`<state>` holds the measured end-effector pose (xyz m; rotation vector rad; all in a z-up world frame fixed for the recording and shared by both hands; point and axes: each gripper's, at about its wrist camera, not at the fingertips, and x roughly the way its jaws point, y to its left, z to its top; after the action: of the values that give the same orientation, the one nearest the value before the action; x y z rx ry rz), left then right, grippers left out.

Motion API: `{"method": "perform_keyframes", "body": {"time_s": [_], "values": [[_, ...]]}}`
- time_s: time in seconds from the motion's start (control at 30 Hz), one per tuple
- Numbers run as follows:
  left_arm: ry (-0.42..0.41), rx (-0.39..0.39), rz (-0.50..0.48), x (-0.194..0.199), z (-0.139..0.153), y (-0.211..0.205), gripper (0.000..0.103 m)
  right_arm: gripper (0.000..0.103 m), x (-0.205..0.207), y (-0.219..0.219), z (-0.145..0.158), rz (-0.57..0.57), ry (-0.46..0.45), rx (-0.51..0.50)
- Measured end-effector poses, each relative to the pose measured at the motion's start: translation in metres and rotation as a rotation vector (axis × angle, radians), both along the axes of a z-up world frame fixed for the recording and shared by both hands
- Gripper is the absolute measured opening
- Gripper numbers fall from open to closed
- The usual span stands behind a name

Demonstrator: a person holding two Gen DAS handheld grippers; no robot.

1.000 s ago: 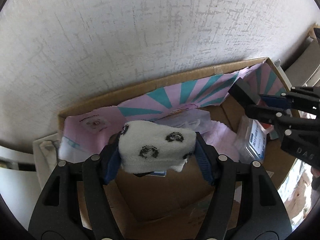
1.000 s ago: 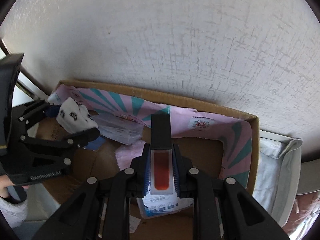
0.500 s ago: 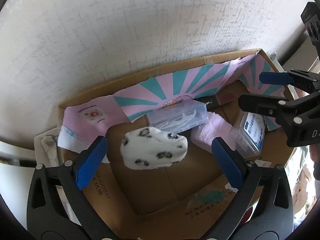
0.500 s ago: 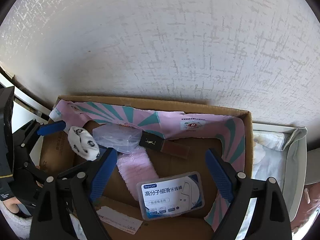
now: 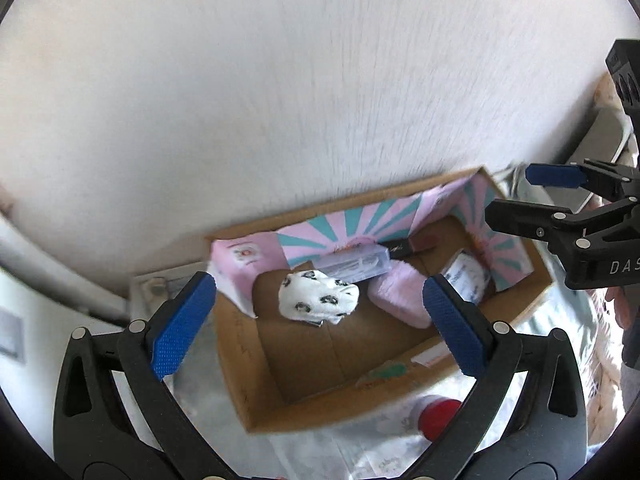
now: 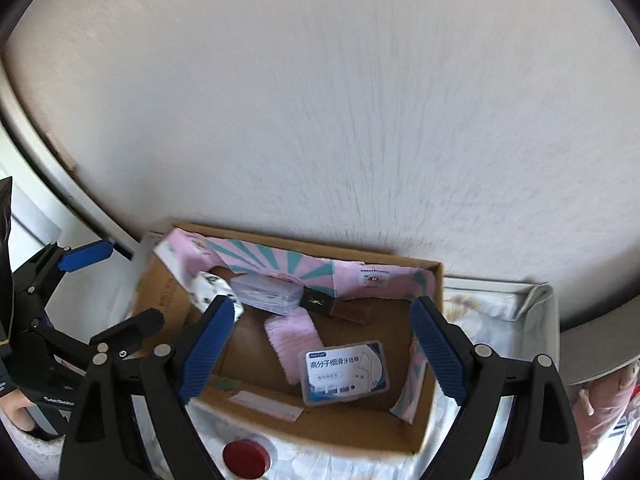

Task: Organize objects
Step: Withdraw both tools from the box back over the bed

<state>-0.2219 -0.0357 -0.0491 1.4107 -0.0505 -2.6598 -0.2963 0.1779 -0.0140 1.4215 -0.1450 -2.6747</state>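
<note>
A cardboard box (image 5: 276, 396) (image 6: 424, 436) lined with pink and teal paper stands against the wall. In it lie a white spotted sock (image 5: 316, 298) (image 6: 208, 284), a clear plastic case (image 5: 356, 264) (image 6: 268, 292), a pink fluffy cloth (image 5: 400, 300) (image 6: 292, 340), a floss pick box (image 6: 344, 370) (image 5: 466, 274) and a dark lip tint tube (image 6: 336, 308) (image 5: 408, 244). My left gripper (image 5: 320, 324) is open and empty above the box. My right gripper (image 6: 320, 352) is open and empty above it too.
A textured white wall (image 5: 280, 80) rises right behind the box. A red-capped item (image 5: 440, 418) (image 6: 244, 456) lies on patterned fabric in front of the box. A grey-white tray edge (image 6: 520, 292) sits to the right of the box.
Both grippers opened and let go: the sock and the lip tint tube dropped into the box. Both grippers then pulled back and up, away from the box.
</note>
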Motion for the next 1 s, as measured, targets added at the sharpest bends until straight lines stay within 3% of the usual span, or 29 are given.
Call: {"method": "perform_keyframes", "body": {"time_s": [0.13, 0.3, 0.53, 0.77, 1.0], "values": [[0.094, 0.005, 0.048, 0.038, 0.037, 0.001, 0.103, 0.088, 0.035, -0.004, 0.027, -0.01, 0.111, 0.018], [0.201, -0.016, 0.121, 0.085, 0.052, 0.009, 0.103, 0.088, 0.077, -0.008, 0.039, 0.02, 0.206, 0.088], [0.223, 0.028, 0.183, 0.131, 0.051, 0.014, 0.103, 0.088, 0.112, -0.013, 0.036, 0.096, 0.235, 0.111], [0.238, 0.046, 0.196, 0.146, 0.043, 0.028, 0.103, 0.088, 0.139, -0.014, 0.037, 0.199, 0.269, 0.097], [0.214, 0.029, 0.177, 0.158, 0.03, 0.049, 0.103, 0.088, 0.16, -0.019, -0.003, 0.326, 0.225, 0.116]]}}
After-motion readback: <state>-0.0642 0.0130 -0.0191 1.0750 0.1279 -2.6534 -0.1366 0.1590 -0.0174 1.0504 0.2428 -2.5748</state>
